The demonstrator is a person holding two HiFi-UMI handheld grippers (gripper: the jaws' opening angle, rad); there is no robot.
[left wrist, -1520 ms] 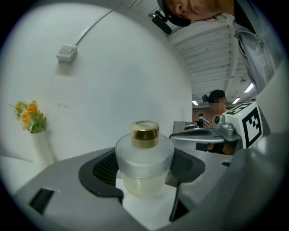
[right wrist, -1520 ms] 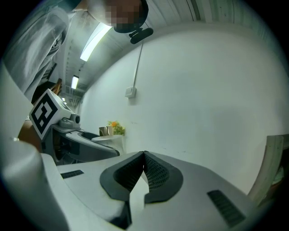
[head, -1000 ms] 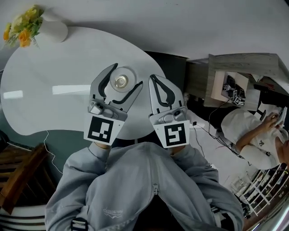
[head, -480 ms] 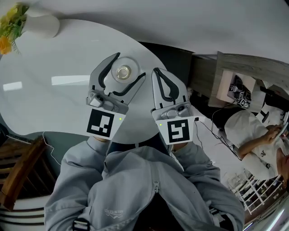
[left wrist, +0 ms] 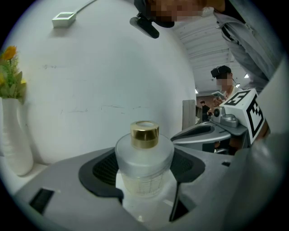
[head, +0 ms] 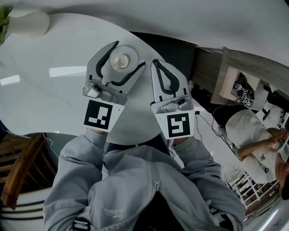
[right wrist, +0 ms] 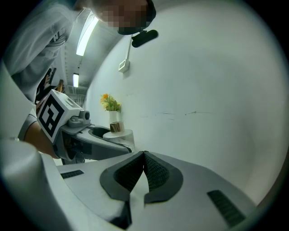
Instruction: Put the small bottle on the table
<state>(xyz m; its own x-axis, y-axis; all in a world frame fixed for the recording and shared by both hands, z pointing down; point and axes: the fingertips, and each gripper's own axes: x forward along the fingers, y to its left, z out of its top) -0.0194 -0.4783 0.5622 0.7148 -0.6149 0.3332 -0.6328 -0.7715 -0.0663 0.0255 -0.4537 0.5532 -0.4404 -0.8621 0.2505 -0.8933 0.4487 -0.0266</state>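
We see one risk: letting go high or tilted. The small bottle (left wrist: 144, 160), clamped in the fingers of our left gripper (head: 127, 56) at upper centre of the head view, sits over the worktop (head: 54, 99) near its edge and could topple off. It is squat, frosted and gold-capped. The fingers of the right gripper (right wrist: 143, 168) are together, empty.

The vase (head: 28, 22) has slid toward the upper-left corner of the head view, and its flowers (head: 4, 12) are almost out of frame. The bottle (head: 121, 62) and left gripper (head: 130, 54) sit higher in the frame. The right gripper (head: 156, 62) does too, slightly. The person (head: 250, 135) at the right edge has dropped lower.
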